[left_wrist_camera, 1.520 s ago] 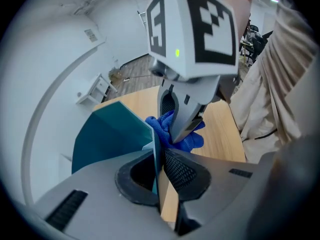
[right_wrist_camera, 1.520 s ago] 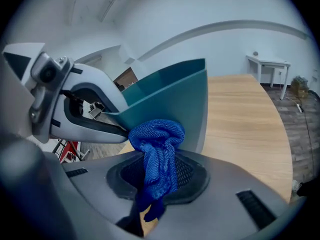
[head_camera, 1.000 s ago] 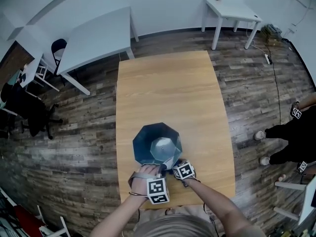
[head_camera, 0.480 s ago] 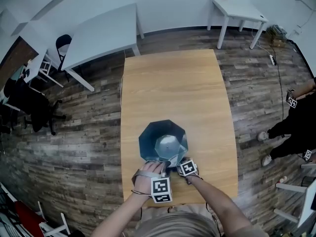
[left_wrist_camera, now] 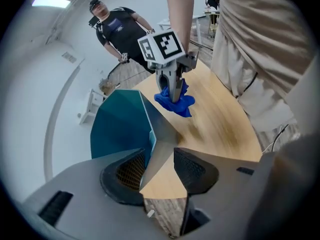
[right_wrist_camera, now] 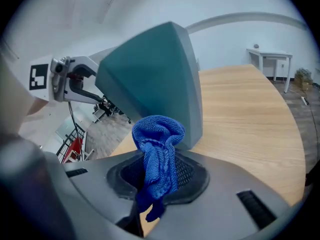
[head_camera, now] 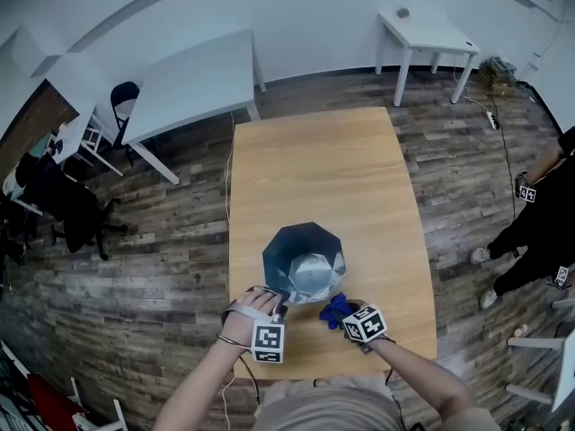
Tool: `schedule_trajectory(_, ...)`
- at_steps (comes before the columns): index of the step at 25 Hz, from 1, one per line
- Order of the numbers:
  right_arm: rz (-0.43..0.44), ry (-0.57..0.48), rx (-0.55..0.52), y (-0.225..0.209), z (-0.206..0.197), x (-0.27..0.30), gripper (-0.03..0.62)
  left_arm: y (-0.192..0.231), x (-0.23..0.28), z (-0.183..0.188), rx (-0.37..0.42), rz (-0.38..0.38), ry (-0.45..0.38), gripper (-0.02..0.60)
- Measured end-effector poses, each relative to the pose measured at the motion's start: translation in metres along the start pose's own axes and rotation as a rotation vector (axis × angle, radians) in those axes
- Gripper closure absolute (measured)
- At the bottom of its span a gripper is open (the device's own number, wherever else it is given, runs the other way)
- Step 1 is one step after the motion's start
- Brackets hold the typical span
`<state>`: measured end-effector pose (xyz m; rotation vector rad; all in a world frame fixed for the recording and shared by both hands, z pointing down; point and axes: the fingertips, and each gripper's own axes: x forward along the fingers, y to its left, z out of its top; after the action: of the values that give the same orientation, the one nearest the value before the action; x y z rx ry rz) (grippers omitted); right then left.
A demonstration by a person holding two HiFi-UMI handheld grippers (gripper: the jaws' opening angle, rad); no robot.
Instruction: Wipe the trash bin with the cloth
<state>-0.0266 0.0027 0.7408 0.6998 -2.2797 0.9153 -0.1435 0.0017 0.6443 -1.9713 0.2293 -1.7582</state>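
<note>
The teal faceted trash bin [head_camera: 304, 260] stands upright on the wooden table [head_camera: 314, 164], near its front edge. My left gripper [head_camera: 279, 307] is at the bin's near rim. Its jaws are opening, with the bin's wall [left_wrist_camera: 150, 134] between them and a gap to the right-hand pad [left_wrist_camera: 192, 169]. My right gripper [head_camera: 342, 312] is shut on the blue cloth [head_camera: 334, 309], just right of the bin's base. In the right gripper view the cloth [right_wrist_camera: 157, 151] bunches up out of the jaws, close in front of the bin [right_wrist_camera: 155, 79].
Two white tables [head_camera: 193, 79] [head_camera: 427, 32] stand beyond the wooden one, with dark chairs [head_camera: 63, 206] at the left. A person [head_camera: 539, 218] stands at the right edge on the wood floor. A cable and a power strip [head_camera: 490, 120] lie near them.
The right gripper has drawn away from the bin to the right, and the blue cloth now shows in it. The left gripper has shifted slightly left at the rim.
</note>
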Motion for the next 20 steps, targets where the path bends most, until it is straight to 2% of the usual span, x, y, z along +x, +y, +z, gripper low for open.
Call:
schedule_trajectory(4,0.025,-0.062,-0.004,0.030,0.019,-0.029,0.519,0.005,0.005,0.001,0.000,0.045,0.037,0.410)
schedule_trajectory(6,0.035,-0.094,-0.011,0.043,0.031,-0.039,0.519,0.007,0.007,0.004,-0.022,0.055,0.044,0.467)
schedule_trajectory(10,0.035,-0.141,-0.045,0.061,0.051,-0.055,0.519,0.004,0.005,0.022,-0.046,0.045,0.024,0.482)
schedule_trajectory(20,-0.057,-0.144,-0.023,0.051,0.066,-0.068,0.519,0.000,0.003,0.068,-0.035,0.034,-0.030,0.514)
